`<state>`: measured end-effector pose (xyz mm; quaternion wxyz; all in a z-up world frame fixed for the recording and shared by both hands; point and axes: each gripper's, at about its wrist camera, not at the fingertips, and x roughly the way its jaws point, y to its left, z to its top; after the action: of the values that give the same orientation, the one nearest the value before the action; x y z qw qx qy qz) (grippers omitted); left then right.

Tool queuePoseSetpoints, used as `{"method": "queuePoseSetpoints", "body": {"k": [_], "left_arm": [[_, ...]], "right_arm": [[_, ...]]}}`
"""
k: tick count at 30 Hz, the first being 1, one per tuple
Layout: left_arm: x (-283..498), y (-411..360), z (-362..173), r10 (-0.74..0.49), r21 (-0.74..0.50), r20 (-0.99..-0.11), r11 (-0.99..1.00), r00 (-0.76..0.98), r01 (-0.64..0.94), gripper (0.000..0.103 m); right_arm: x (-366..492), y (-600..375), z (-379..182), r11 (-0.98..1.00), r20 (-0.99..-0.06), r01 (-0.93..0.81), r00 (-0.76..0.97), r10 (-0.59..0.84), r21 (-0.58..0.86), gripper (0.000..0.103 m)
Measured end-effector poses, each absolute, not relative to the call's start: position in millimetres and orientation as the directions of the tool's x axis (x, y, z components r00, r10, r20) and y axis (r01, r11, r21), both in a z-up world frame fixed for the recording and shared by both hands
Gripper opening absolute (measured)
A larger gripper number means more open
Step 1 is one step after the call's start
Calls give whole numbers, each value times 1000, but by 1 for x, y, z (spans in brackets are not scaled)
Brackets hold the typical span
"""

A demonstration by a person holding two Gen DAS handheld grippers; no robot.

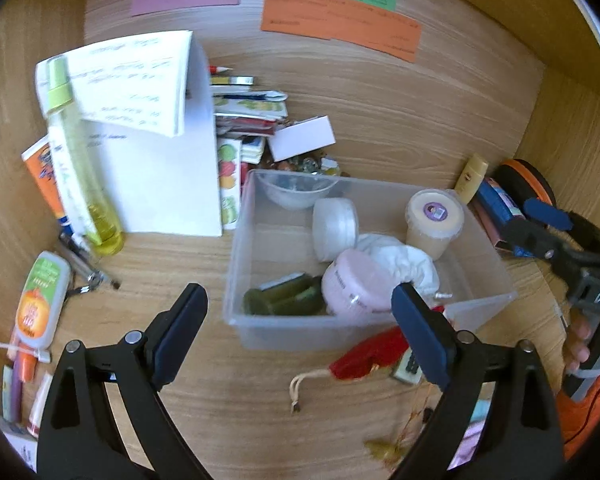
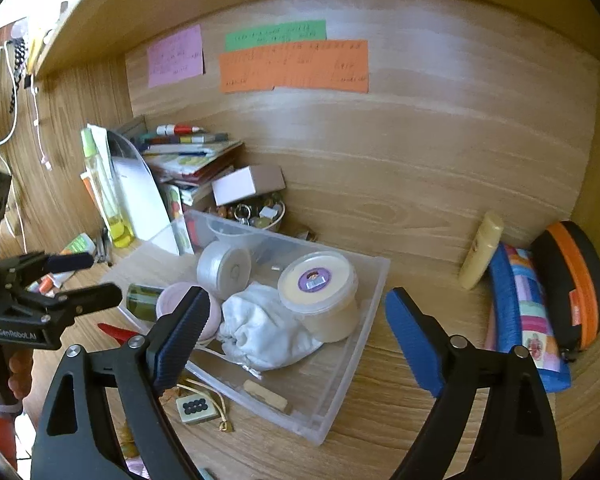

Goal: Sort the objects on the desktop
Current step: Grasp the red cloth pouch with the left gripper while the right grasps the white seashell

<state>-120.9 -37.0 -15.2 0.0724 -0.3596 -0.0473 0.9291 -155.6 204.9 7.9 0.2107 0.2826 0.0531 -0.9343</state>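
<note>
Clear plastic bin [image 2: 332,412]: sits mid-desk, already holding a white cloth pouch [image 2: 260,332], a cream tub [image 2: 320,280], a pink jar [image 1: 360,284] and a white jar [image 2: 224,268].
Left gripper [image 1: 300,324]: fingers wide apart, empty, hovering at the bin's near wall.
Right gripper [image 2: 296,340]: fingers wide apart, empty, over the bin.
Loose items: red object [image 1: 368,354], possibly a pouch, and a mahjong tile [image 2: 196,408] lie just outside the bin.
Advice: pick one loose item, centre it between the fingers, and close squarely.
</note>
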Motion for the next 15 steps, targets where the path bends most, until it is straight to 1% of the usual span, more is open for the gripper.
{"method": "queuePoseSetpoints", "body": {"k": [5,10,15], "left_arm": [[-108,-41,-24,169,-152,-670,-984,-723,-89,94],[-97,-41,-34,189,-172,-684,-980,-705,-96,94],[-91,-35,-46,214,-189,-700,-976,-681,-112,94]], "right_arm": [[-138,210,14,-909,-530,416,-774,-347,-11,97],[-122,216,9,-911,-538,411,-775,-331,-30,97],[-108,224,-8,-919,-573,393,-762,-302,-39,97]]}}
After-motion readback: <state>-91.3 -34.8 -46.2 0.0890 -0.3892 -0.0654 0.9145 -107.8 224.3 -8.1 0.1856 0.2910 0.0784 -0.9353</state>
